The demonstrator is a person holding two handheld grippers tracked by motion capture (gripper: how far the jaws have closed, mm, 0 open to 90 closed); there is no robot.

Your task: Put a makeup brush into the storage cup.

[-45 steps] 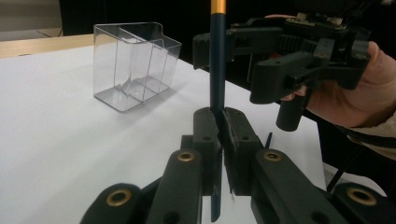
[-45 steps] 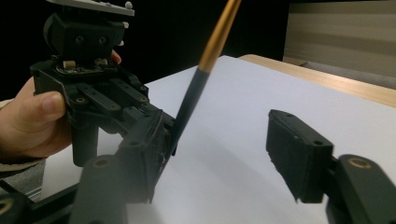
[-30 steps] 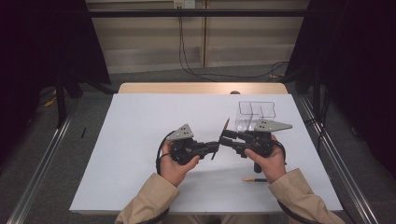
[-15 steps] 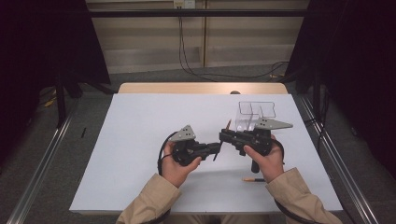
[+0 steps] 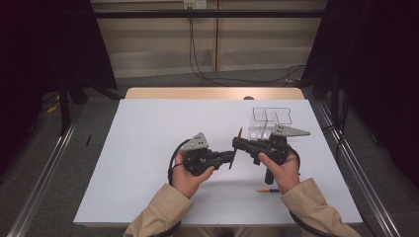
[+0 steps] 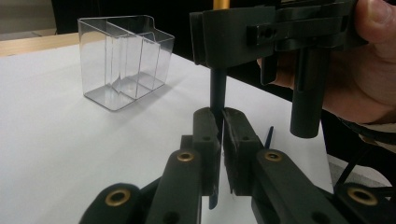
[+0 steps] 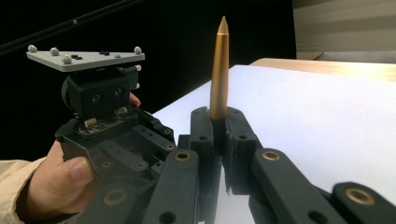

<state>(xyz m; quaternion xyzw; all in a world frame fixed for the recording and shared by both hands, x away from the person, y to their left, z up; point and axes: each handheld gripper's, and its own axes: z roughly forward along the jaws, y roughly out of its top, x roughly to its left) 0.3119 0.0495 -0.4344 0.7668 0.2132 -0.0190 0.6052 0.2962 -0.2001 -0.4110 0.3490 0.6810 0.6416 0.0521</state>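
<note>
Above the middle of the bench [image 5: 148, 148], a pen [image 7: 219, 70] bridges both tools: the left tool [image 6: 219, 122] clenches its dark lower end, the right tool [image 7: 218, 122] its gold upper part. The clear holder [image 5: 269, 122] stands nearer the right hand.

- The pen's [image 7: 219, 70] lower end is hidden between the right gripper's [image 7: 218, 123] jaws.
- The small thing [image 5: 268, 189] on the bench [image 5: 148, 148] is too small to tell.

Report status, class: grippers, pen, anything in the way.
Left gripper and right gripper both shut on pen. Clear box behind, apart.
</note>
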